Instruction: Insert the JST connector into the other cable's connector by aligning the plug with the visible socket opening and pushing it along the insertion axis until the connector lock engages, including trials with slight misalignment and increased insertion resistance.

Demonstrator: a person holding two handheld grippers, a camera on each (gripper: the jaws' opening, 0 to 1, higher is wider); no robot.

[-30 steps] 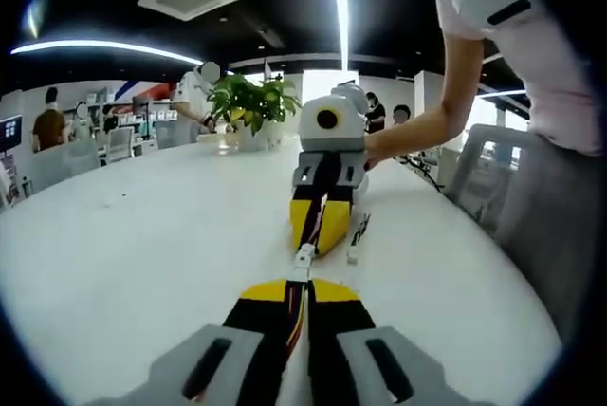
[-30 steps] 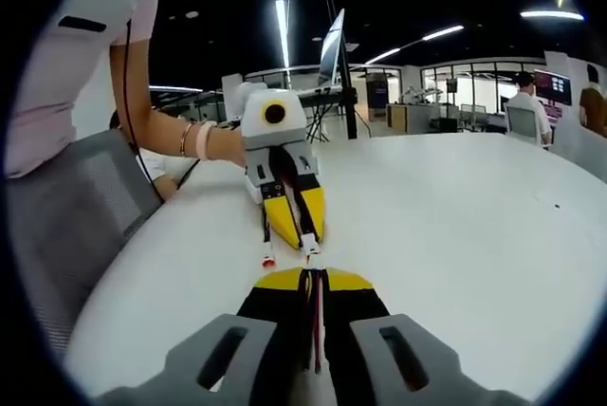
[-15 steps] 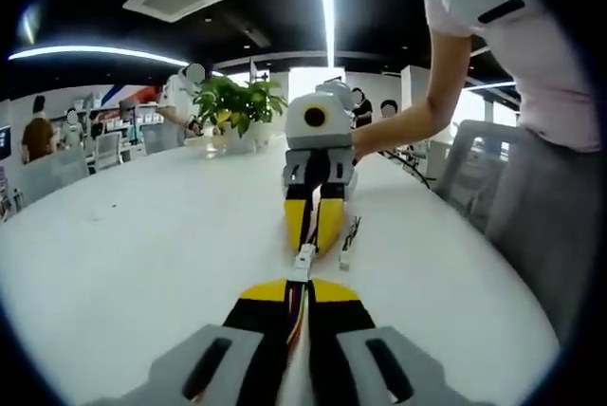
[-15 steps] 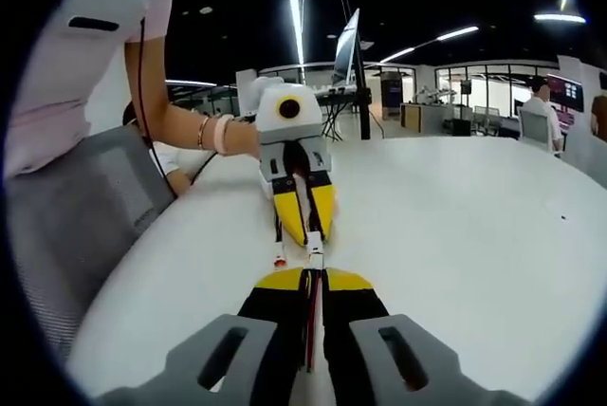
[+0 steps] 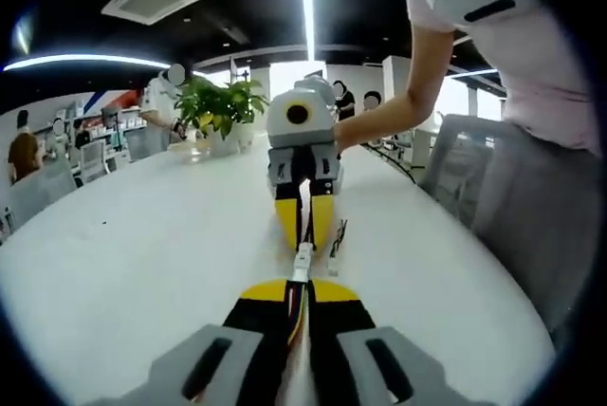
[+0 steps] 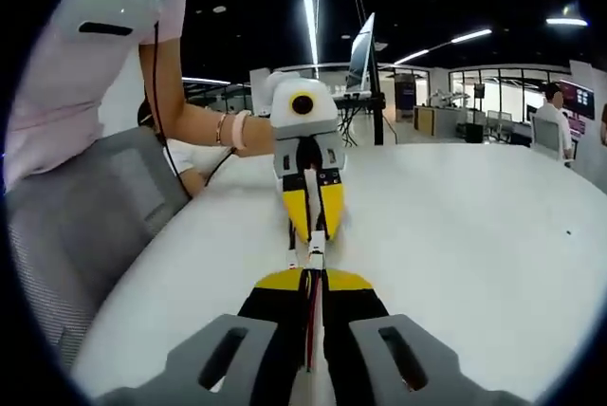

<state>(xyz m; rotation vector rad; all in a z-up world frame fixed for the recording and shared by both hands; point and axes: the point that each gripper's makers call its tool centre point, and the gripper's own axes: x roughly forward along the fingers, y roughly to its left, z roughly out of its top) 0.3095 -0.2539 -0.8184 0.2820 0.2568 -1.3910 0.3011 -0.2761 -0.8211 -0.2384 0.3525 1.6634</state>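
- The two grippers face each other, tip to tip, low over the white table [image 5: 123, 264].
- The left gripper [image 5: 301, 288] is pinched tight on a cable [image 5: 298, 309] with red, yellow and black wires. Its white connector [image 5: 302, 261] sticks out past the yellow tips.
- The right gripper [image 6: 312, 278] is pinched tight on the other cable [image 6: 311, 316] too. A small white plug [image 6: 314, 256] pokes out in front of it.
- In the left gripper view the right gripper [image 5: 304, 223] sits just past the connector. In the right gripper view the left gripper [image 6: 312, 215] sits just past the plug.
- The two white ends look as if they touch or nearly touch — it is too small to tell if one is inside the other.
- So the lining up looks about done. The push until the lock clicks likely remains.
- One more short wire end [image 5: 334, 245] lies on the table just beside the right gripper. It looks loose.
- The count: two grippers, two held cables, two white ends that meet, one loose end, one table.
- Also one potted plant [image 5: 216, 109] far back, one grey chair [image 6: 90, 226] by the person — and a few people far off.
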